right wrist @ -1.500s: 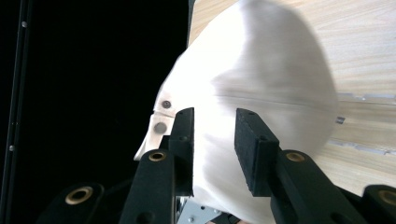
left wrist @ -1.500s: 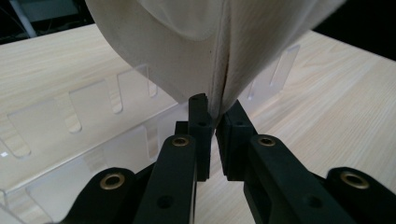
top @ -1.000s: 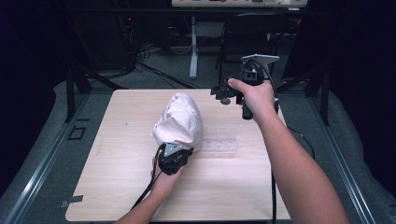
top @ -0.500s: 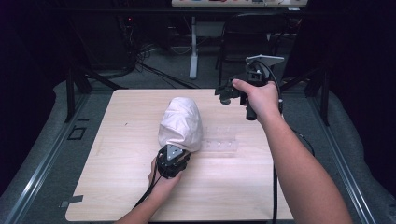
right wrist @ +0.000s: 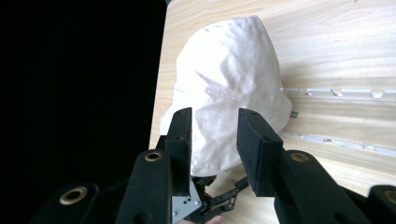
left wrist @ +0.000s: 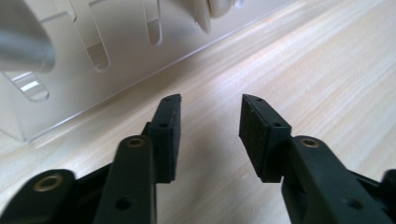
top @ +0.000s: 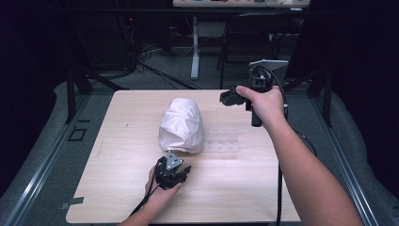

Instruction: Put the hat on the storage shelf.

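Two hand-held grippers over one light wood worktop (top: 117,188). Item one: white cloth hat (top: 181,125), lying near the middle of the worktop, crown toward the far edge, brim toward the near edge; the right gripper view shows it creased and draped over one end of a clear plastic rack (top: 225,143). The rack lies flat, extending from under the hat toward the worktop's right edge; in the left gripper view its slotted clear wall (left wrist: 93,56) stands just ahead of the fingers. Item two: left gripper (top: 172,172), held low near the near edge, just in front of the hat's brim, fingers (left wrist: 168,135) apart with bare wood between them, holding nothing. Item three: right gripper (top: 231,98), held in a hand (top: 266,106) above the far right part of the worktop, well apart from the hat, fingers (right wrist: 259,149) apart and empty, pointing down toward the hat.
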The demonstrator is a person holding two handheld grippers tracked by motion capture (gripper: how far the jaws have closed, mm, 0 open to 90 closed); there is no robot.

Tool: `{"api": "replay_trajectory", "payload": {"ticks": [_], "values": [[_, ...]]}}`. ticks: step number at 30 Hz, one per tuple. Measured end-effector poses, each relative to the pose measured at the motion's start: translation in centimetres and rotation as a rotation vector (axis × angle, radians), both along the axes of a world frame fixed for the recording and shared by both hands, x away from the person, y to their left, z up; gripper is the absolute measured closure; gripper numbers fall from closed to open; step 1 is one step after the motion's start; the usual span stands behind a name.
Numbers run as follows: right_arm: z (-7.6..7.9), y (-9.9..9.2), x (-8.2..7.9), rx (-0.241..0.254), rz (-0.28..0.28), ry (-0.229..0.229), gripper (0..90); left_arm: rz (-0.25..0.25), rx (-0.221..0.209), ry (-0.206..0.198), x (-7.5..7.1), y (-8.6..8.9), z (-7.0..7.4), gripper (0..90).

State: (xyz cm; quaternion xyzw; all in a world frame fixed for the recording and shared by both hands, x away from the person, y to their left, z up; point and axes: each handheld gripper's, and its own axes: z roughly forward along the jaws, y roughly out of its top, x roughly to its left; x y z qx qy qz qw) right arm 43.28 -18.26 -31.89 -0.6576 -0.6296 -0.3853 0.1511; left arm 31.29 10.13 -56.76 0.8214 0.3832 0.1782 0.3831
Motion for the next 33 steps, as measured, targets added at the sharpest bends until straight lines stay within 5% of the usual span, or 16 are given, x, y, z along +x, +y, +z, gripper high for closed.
{"api": "replay_trajectory", "payload": {"ticks": [10, 22, 31, 33], "values": [[-1.3, 0.2, -1.4, -0.049, 0.039, -0.006, 63.8, 0.004, 0.008, 0.025, -0.7, 2.1, 0.1, 53.3], [-3.0, -1.0, -3.0, -0.079, 0.053, -0.019, 61.3, 0.021, 0.027, 0.011, -2.2, 5.1, 0.9, 53.0], [-5.9, -2.0, -5.1, -0.117, 0.057, -0.051, 58.0, 0.073, -0.039, 0.009, -1.8, 6.9, 1.3, 52.0], [-7.3, -2.3, -5.8, -0.173, 0.069, -0.065, 57.2, 0.074, -0.05, 0.009, -1.5, 7.1, 1.1, 52.1]]}}
